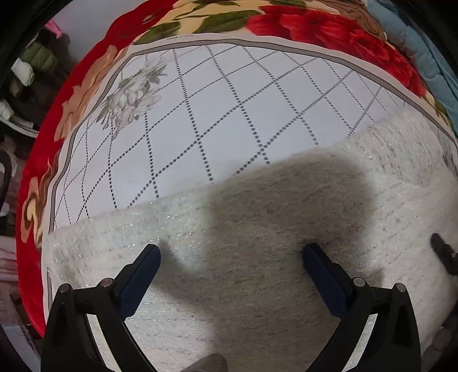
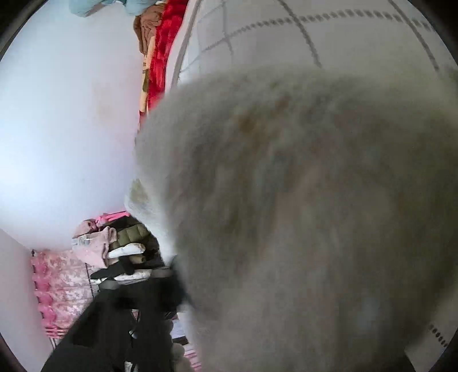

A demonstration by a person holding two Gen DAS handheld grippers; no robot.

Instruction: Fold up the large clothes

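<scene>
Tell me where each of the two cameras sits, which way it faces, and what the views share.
Left wrist: on the left gripper, looking steeply down at the white fuzzy garment spread on the checked sheet; both open fingers show.
Right wrist: on the right gripper, facing along the bed; blurred white garment fills the lens, hiding its fingers; a clothes pile sits beyond.
Shared: garment, checked sheet, red floral blanket.

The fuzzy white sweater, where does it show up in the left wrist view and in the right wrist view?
Left wrist: the fuzzy white sweater fills the lower half, spread flat under the open left gripper.
Right wrist: it fills the right and centre as a blurred mass close to the lens.
Shared landmark: the dotted-grid bedsheet, beyond the sweater in both.
</scene>
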